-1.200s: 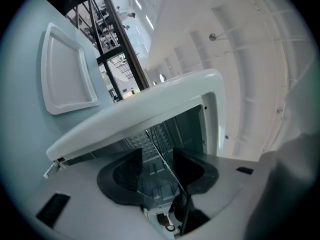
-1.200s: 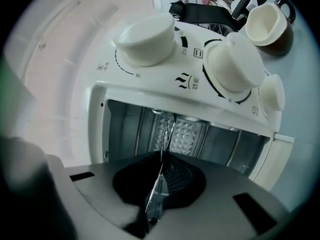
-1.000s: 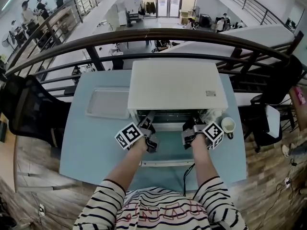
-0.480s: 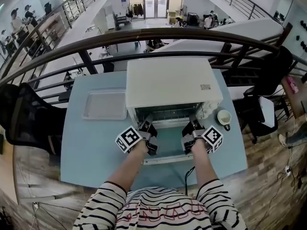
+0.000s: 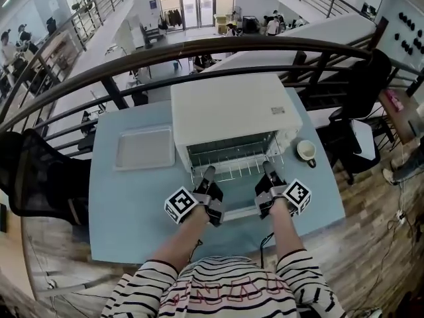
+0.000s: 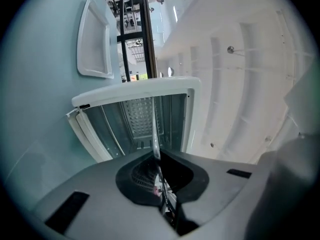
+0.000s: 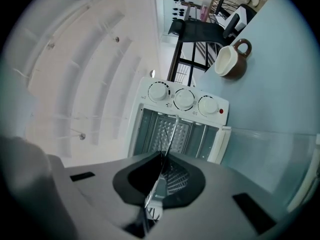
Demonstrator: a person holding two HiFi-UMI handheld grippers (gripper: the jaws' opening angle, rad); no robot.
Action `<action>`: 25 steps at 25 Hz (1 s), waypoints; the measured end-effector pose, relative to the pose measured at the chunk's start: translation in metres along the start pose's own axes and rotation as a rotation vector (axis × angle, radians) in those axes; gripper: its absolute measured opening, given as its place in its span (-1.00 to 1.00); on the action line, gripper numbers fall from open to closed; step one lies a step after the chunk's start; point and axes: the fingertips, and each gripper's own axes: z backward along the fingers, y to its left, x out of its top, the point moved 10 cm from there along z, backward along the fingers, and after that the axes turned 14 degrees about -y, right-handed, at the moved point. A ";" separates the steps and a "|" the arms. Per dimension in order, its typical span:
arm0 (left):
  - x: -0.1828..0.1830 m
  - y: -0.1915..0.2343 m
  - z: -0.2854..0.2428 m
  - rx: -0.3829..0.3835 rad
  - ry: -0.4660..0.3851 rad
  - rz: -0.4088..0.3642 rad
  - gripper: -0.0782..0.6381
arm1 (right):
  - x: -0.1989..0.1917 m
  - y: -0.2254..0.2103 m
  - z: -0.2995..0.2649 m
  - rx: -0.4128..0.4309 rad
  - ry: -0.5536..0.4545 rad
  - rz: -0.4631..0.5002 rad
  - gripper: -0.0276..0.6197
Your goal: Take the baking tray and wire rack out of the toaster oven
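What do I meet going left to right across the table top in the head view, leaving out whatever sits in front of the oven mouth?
baking tray → toaster oven → cup

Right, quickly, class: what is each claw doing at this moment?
Left claw: has just closed, shut on the wire rack.
Right claw: shut on the wire rack.
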 end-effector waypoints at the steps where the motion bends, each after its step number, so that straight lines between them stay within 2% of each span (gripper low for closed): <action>1: -0.001 0.000 0.004 -0.003 0.010 0.000 -0.71 | -0.001 -0.001 0.006 0.000 -0.003 0.002 -0.82; 9: -0.007 -0.001 0.037 -0.025 0.145 -0.015 -0.71 | -0.006 0.000 0.055 0.007 -0.040 0.048 -0.82; 25: -0.010 -0.007 0.109 -0.040 0.267 0.002 -0.71 | -0.037 0.008 0.157 -0.022 -0.142 0.047 -0.82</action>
